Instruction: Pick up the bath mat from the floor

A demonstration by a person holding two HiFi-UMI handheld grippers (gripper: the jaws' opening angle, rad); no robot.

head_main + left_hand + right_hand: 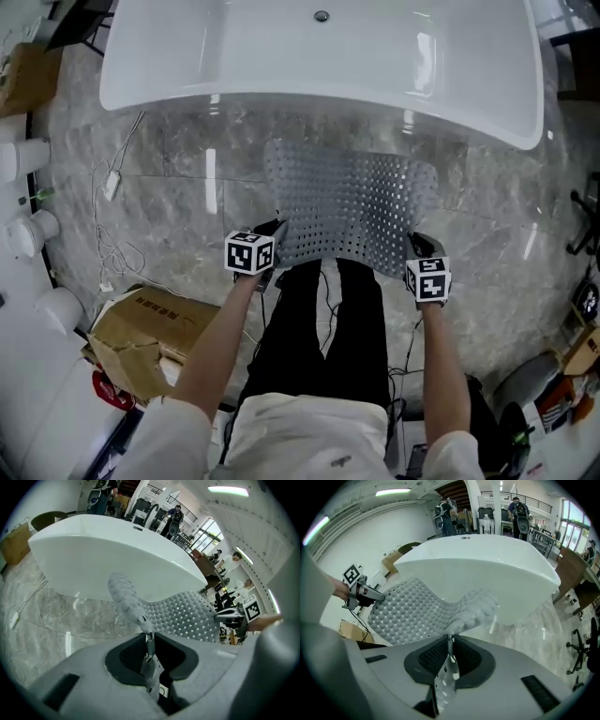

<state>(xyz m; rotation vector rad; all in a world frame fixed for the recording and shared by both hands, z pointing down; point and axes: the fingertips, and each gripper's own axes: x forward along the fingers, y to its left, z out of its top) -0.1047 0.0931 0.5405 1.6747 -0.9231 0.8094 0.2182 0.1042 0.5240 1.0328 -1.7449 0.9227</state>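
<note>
My left claw (pixel 275 232) and right claw (pixel 418 246) each clench a near corner of the grey perforated rubber bath mat (pixel 354 208): limp, light, sagging between.

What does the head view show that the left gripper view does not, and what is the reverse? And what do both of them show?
Only the head view: the cardboard box, the person's black trousers and the tub's drain.
Only the left gripper view: the left gripper seen close, its jaws closed on the edge of the bath mat, with people and ceiling lights far behind.
Both: the bath mat held by its near edge, the white bathtub, the marble floor and the right gripper.
</note>
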